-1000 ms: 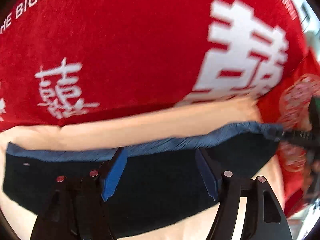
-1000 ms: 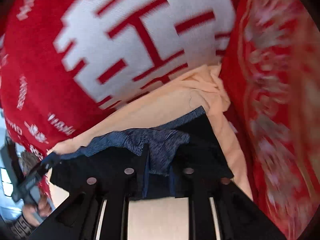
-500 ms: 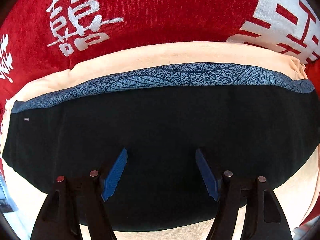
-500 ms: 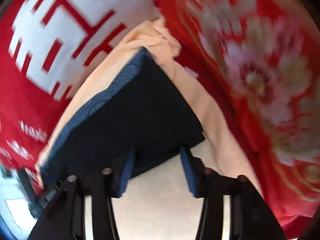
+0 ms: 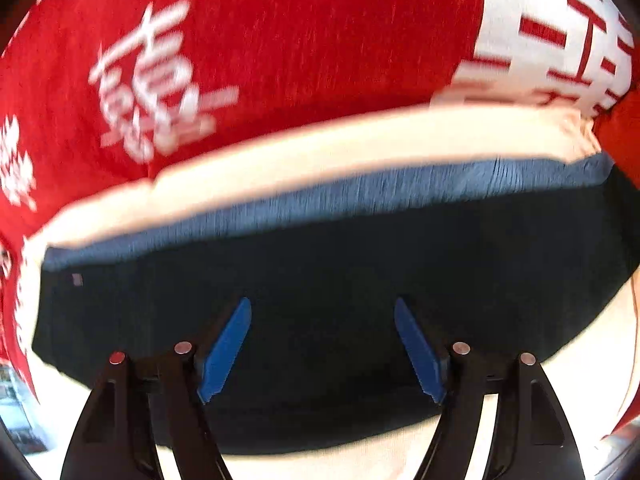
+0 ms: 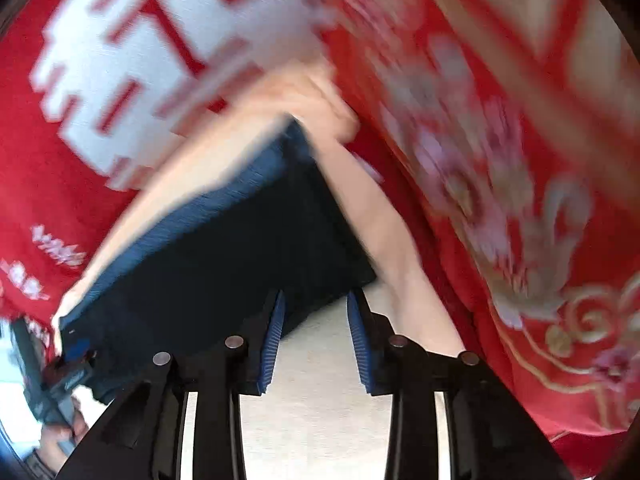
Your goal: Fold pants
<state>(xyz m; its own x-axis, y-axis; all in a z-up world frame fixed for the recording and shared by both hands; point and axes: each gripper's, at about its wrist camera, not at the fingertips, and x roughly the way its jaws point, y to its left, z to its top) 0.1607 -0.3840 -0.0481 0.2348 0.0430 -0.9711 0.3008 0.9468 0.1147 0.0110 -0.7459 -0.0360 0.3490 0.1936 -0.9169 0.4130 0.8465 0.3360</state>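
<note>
**Right claw letting go of the folded pants**

The right claw (image 6: 316, 340) is opening now; a second ago it was pinching a bunched blue edge, and nothing is sitting between its pads any more. The left claw (image 5: 322, 350) is also widening, jaws well apart, hovering over the dark cloth without gripping it. The pants (image 5: 340, 288) are lying flat as a dark folded rectangle on a cream cloth (image 5: 320, 148) over the red blanket (image 5: 300, 40). This fold looks laid down; only smoothing or another fold seems left.
</note>
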